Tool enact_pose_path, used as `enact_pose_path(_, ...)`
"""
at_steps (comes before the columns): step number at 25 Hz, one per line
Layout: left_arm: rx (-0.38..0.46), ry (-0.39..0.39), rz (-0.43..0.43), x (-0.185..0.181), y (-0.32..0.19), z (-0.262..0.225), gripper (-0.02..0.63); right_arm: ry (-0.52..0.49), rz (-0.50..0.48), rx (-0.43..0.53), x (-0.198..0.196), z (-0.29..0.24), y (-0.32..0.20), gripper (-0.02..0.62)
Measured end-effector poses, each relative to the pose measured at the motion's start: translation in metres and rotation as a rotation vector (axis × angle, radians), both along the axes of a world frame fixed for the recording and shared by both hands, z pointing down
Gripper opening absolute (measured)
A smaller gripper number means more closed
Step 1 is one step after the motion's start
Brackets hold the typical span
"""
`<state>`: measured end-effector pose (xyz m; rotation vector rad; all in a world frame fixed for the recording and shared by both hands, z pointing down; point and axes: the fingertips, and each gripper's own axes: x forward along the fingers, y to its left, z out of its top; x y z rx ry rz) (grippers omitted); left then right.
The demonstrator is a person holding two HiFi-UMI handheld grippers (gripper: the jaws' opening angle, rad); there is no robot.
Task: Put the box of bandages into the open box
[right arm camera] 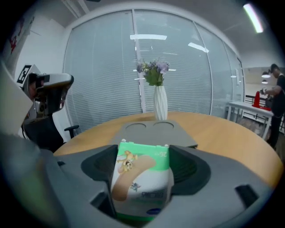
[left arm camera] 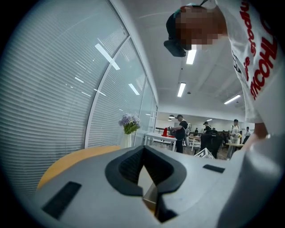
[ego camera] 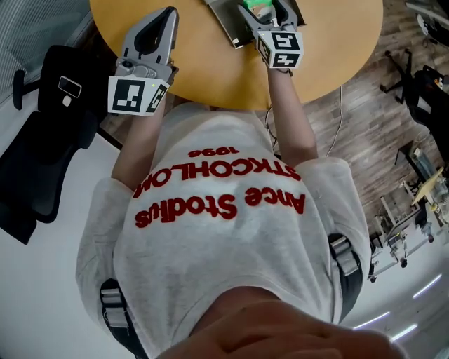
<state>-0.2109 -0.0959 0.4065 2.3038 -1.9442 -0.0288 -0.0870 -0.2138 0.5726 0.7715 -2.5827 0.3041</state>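
Observation:
The box of bandages [right arm camera: 141, 176], green and white with a cartoon plaster on it, stands upright between the jaws of my right gripper [right arm camera: 143, 156], which is shut on it. In the head view this gripper [ego camera: 262, 10] holds the green box [ego camera: 257, 8] over the grey open box [ego camera: 229, 22] at the far side of the round wooden table [ego camera: 210, 73]. The open box's grey lid [right arm camera: 153, 132] lies just beyond the bandage box. My left gripper [ego camera: 167, 15] hovers over the table's left part, its jaws [left arm camera: 143, 165] shut with nothing in them.
A white vase of purple flowers [right arm camera: 159, 100] stands at the table's far edge behind the open box. A black office chair [ego camera: 49, 133] is left of the table. Several people [left arm camera: 180, 131] stand by white tables in the room behind.

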Motion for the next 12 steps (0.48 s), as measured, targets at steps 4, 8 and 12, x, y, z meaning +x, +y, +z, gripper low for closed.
enact_pose_path(4, -0.011, 0.004, -0.007, -0.005, 0.003, 0.004, 0.006, 0.119, -0.016, -0.045, -0.001, 0.026, 0.003, 0.367)
enact_pose_path(8, 0.0, 0.002, -0.011, -0.008, 0.003, 0.001, 0.006, 0.107, -0.005, -0.036, 0.0, 0.02, 0.003, 0.367)
enact_pose_path(12, 0.017, -0.001, -0.01, -0.009, 0.003, -0.006, 0.006, 0.041, -0.008, -0.001, -0.001, -0.005, 0.005, 0.36)
